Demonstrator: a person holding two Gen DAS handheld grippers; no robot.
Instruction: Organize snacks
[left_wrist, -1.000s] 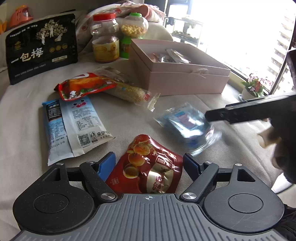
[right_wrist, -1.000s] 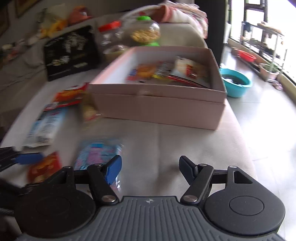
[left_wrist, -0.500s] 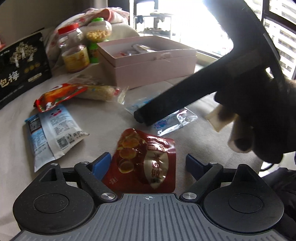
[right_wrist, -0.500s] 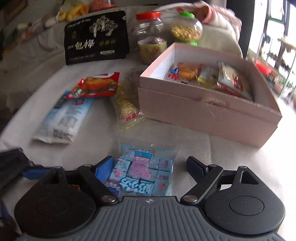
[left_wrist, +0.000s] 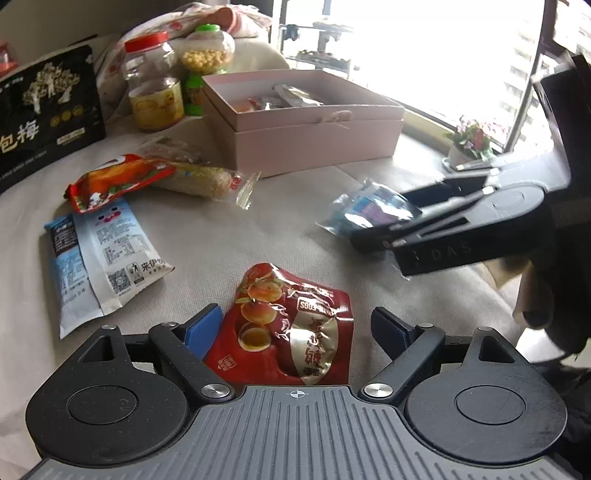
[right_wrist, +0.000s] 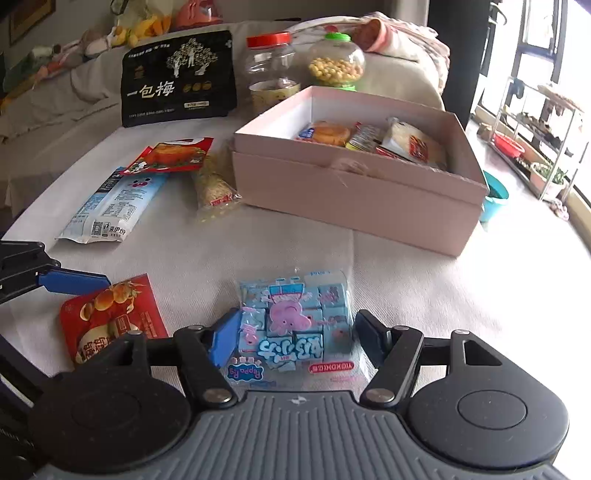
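1. Left wrist view: the red egg packet (left_wrist: 291, 325) is seen between the parted fingers of the left gripper (left_wrist: 295, 328), untouched, its long axis running toward 12 o'clock. The pink box (left_wrist: 314, 144) is found at 12 o'clock, well apart.

2. Right wrist view: the blue candy bag (right_wrist: 295, 321) is straddled by the right gripper (right_wrist: 291, 338), whose jaws are closing, not yet clamped. The pink box lies toward 1 o'clock, nearer this hand.

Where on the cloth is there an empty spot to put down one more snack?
Bare cloth lies between the blue candy pack and the pink box, and right of that pack. Left is crowded: the red egg packet, white-blue packet and chicken packet.
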